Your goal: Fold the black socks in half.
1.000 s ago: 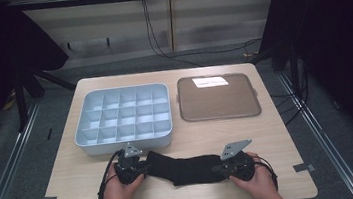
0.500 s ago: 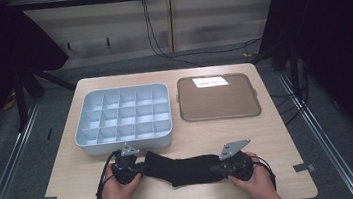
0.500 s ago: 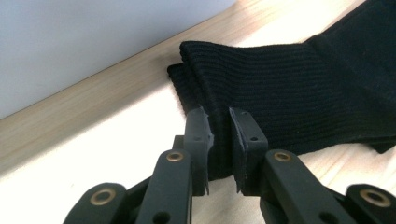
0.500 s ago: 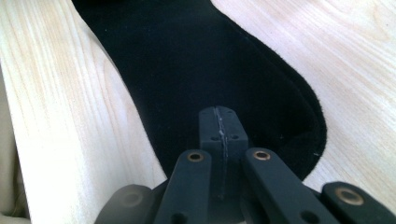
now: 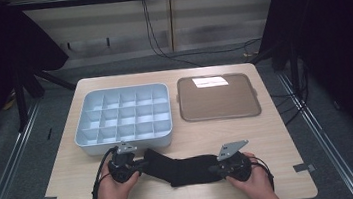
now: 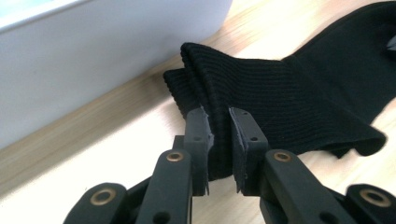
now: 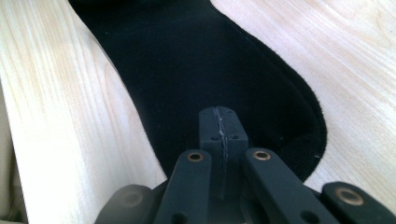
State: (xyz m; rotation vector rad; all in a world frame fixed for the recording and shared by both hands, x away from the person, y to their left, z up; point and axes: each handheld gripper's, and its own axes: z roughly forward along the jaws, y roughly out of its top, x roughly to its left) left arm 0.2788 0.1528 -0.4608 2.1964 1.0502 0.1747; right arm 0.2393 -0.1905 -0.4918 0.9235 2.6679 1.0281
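A black sock (image 5: 182,167) lies stretched across the near part of the wooden table, between my two grippers. My left gripper (image 5: 140,165) is at the cuff end. In the left gripper view its jaws (image 6: 218,123) have just been closing, and they now pinch the bunched, ribbed cuff of the sock (image 6: 289,98). My right gripper (image 5: 218,167) is at the toe end. In the right gripper view its jaws (image 7: 219,114) are pressed together over the sock (image 7: 196,60). I cannot tell whether any fabric is caught between them.
A pale blue organiser tray (image 5: 126,143) with several compartments stands just behind the left gripper, its wall (image 6: 93,56) close to the cuff. A brown tray (image 5: 217,100) holding a white card (image 5: 209,81) sits at the back right. Bare wood lies around the sock.
The left hand has shifted very slightly at the sock's cuff. The right hand and the toe end have kept still.
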